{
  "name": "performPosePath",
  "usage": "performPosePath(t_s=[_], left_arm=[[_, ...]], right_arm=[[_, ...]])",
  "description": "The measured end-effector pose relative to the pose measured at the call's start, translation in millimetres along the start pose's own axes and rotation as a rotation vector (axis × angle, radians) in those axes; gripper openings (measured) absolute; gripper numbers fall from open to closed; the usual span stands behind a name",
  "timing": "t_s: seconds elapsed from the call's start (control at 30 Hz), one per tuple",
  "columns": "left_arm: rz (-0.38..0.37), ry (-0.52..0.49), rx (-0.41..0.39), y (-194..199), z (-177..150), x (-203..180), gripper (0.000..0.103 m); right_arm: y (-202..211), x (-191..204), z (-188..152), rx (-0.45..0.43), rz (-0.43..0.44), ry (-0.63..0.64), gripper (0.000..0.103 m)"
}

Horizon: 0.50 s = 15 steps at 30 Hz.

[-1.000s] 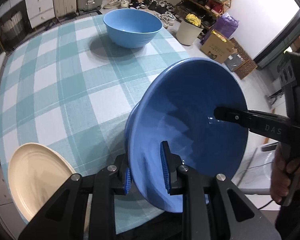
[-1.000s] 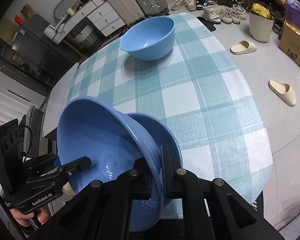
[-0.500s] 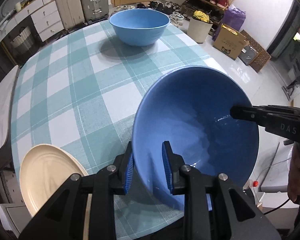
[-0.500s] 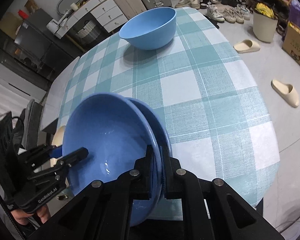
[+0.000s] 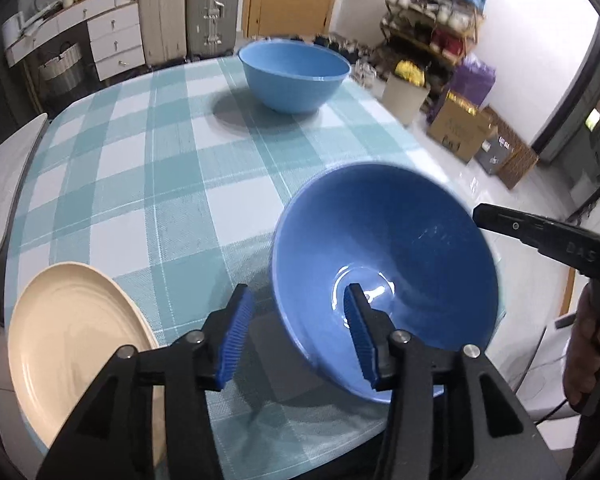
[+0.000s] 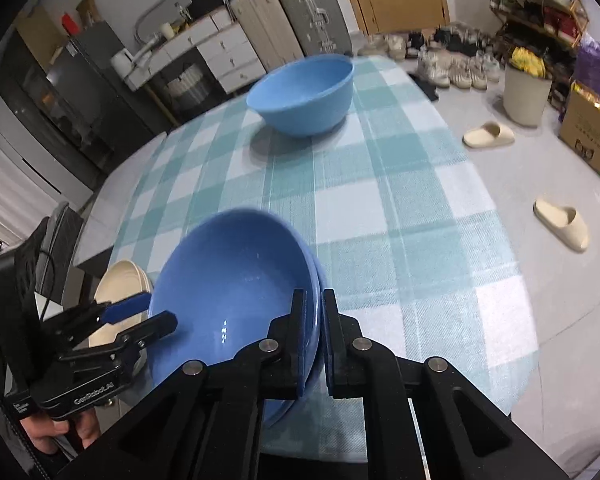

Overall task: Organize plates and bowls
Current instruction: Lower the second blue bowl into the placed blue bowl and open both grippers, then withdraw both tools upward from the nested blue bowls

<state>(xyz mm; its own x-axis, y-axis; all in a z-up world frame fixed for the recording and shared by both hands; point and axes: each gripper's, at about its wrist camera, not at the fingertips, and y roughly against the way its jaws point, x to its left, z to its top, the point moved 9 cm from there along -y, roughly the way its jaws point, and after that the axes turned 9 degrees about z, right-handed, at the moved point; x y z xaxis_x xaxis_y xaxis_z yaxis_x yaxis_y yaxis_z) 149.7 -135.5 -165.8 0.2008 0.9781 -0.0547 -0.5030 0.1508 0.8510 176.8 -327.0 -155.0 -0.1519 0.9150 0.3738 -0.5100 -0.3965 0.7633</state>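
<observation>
A blue bowl (image 5: 384, 256) is tilted at the near edge of the checked table, nested in a second blue bowl (image 6: 318, 280) whose rim shows behind it. My right gripper (image 6: 313, 344) is shut on the rims of both bowls. My left gripper (image 5: 296, 340) is open, its fingers standing either side of the bowl's near rim without gripping it; it also shows at the left of the right wrist view (image 6: 144, 316). A larger blue bowl (image 5: 294, 76) stands upright at the far side of the table. A cream plate (image 5: 72, 344) lies at the near left edge.
The checked tablecloth (image 5: 148, 184) covers the table. A chair (image 5: 0, 184) stands at the left. On the floor to the right are a cardboard box (image 5: 456, 128), a bin (image 5: 404, 96), slippers (image 6: 560, 224) and a shoe rack (image 5: 432, 24).
My left gripper has opened and let go of the bowl's rim. The bowl has settled lower into the second bowl, still held by my right gripper.
</observation>
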Motion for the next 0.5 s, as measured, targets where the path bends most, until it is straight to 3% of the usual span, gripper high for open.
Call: performPosePath(t_s=[0.13,0.17,0.2,0.27,0.33,0.43,0.5], left_arm=[[0.019,0.067,-0.112,15,5,11,0.055],[0.025,0.078,-0.135,18,6,13,0.062],[0.034,0.084,-0.155,19,7,15,0.077],[0.071,0.062,-0.191,21,7,16,0.084],[0.11,0.049,-0.234,27,9,18,0.084],[0.181,0.064,-0.288,31,16,28,0.095],[0.232,0.074,-0.352,35,22,36,0.098]], right_arm=[[20,3,7,-0.112,-0.01,0.057,0.007],[25,8,8,-0.144,0.001,0.081,0.008],[29,12,9,-0.17,0.018,0.098,0.01],[38,24,9,-0.244,0.057,0.148,0.017],[47,38,8,-0.331,0.081,0.219,0.028],[55,51,7,-0.397,0.115,0.268,0.059],[59,58,8,-0.447,0.145,0.288,0.072]])
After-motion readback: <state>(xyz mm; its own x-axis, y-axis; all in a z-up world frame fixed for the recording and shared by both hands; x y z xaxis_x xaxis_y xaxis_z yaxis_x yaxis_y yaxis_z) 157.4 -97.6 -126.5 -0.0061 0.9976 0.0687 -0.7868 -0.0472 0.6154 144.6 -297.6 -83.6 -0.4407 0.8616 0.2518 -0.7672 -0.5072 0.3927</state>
